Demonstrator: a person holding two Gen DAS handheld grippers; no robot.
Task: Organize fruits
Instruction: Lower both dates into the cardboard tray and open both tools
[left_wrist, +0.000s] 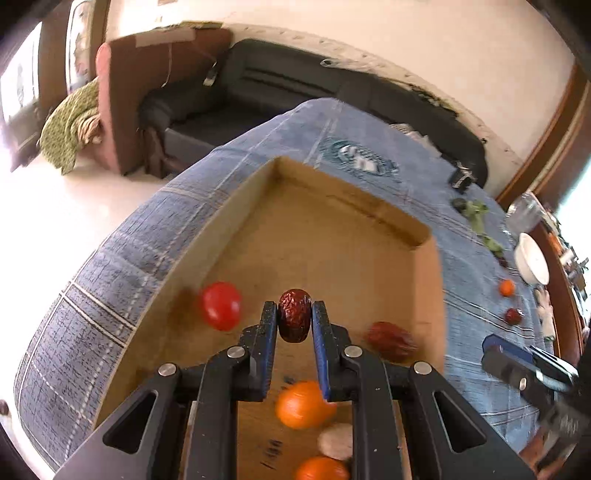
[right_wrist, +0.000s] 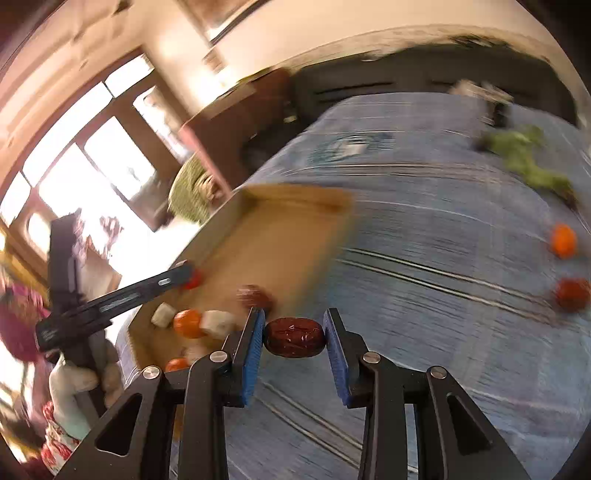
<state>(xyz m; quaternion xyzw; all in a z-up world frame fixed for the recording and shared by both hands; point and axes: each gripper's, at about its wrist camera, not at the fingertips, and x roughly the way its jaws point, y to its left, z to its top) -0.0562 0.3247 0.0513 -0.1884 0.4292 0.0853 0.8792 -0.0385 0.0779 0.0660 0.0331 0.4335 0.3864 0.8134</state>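
My left gripper (left_wrist: 294, 315) is shut on a dark red date (left_wrist: 294, 314) and holds it above the cardboard tray (left_wrist: 207, 236). In the tray lie a red tomato (left_wrist: 220, 305), another date (left_wrist: 391, 340), two oranges (left_wrist: 303, 404) and a pale piece (left_wrist: 336, 441). My right gripper (right_wrist: 294, 338) is shut on a second date (right_wrist: 294, 337), lengthwise between the pads, over the blue cloth (right_wrist: 424, 240) just right of the tray (right_wrist: 280, 236). The left gripper (right_wrist: 110, 304) shows at the tray's left in the right wrist view.
On the cloth lie a small orange (right_wrist: 563, 240), a red fruit (right_wrist: 571, 294) and green grapes (right_wrist: 528, 162). A white bowl (left_wrist: 532, 260) and a glass jar (left_wrist: 524, 212) stand at the table's right. A dark sofa (left_wrist: 280, 85) is behind.
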